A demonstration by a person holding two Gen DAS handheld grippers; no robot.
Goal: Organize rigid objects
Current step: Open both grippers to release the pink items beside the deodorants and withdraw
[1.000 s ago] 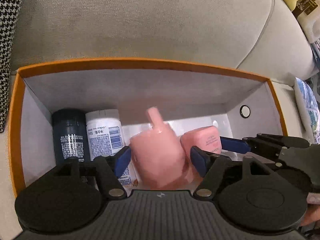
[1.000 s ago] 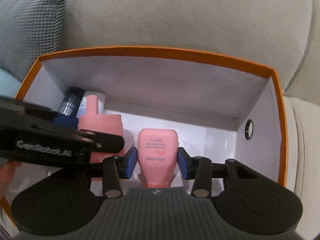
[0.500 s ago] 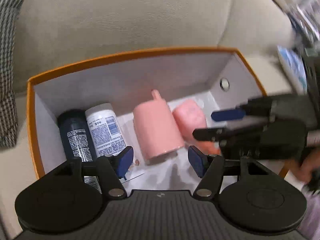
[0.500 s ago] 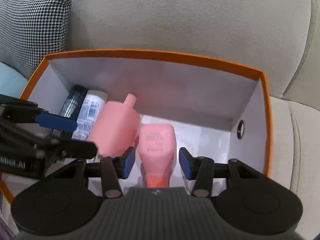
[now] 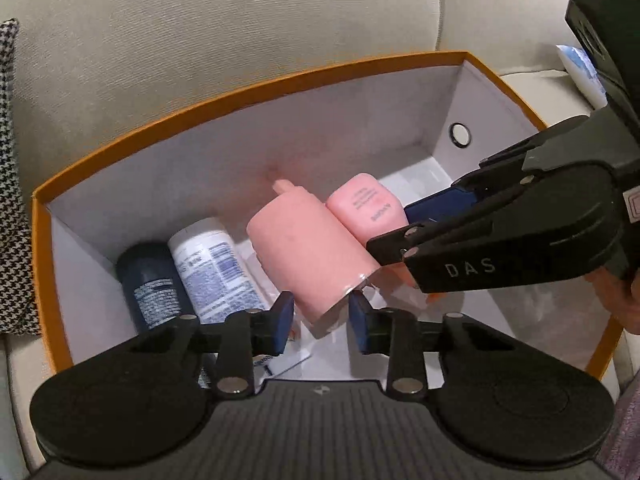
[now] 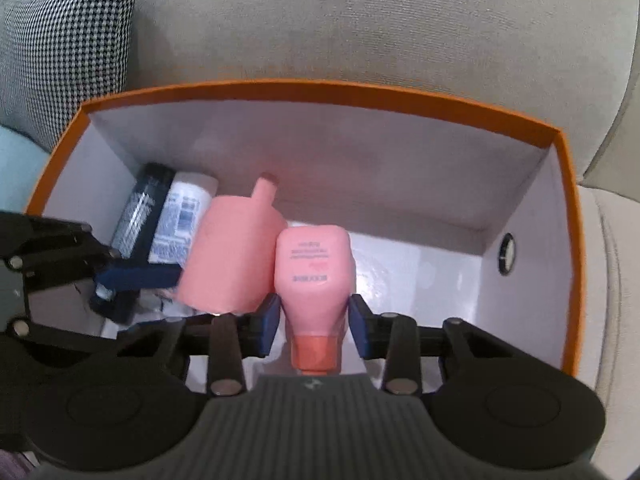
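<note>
An orange-rimmed white box (image 5: 240, 92) (image 6: 320, 88) sits on a beige sofa. Inside lie a dark bottle (image 5: 154, 284) (image 6: 140, 208), a white bottle (image 5: 216, 268) (image 6: 180, 216), a large pink bottle with a spout (image 5: 308, 248) (image 6: 236, 252) and a pink tube with an orange cap (image 5: 368, 208) (image 6: 316, 276). My left gripper (image 5: 320, 324) is open just behind the large pink bottle's base, not gripping it. My right gripper (image 6: 312, 324) is open with its pads on either side of the tube's cap end; it also shows in the left wrist view (image 5: 420, 224).
A houndstooth cushion (image 6: 64, 52) (image 5: 12, 200) lies left of the box on the sofa. The sofa back (image 6: 360, 20) rises behind the box. A blue-and-white packet (image 5: 580, 72) lies to the right of the box. The box's right part has bare floor (image 6: 432, 276).
My left gripper has let go of the large pink bottle and pulled back and up; the bottle now lies tilted. My right gripper has opened off the tube and also drawn back.
</note>
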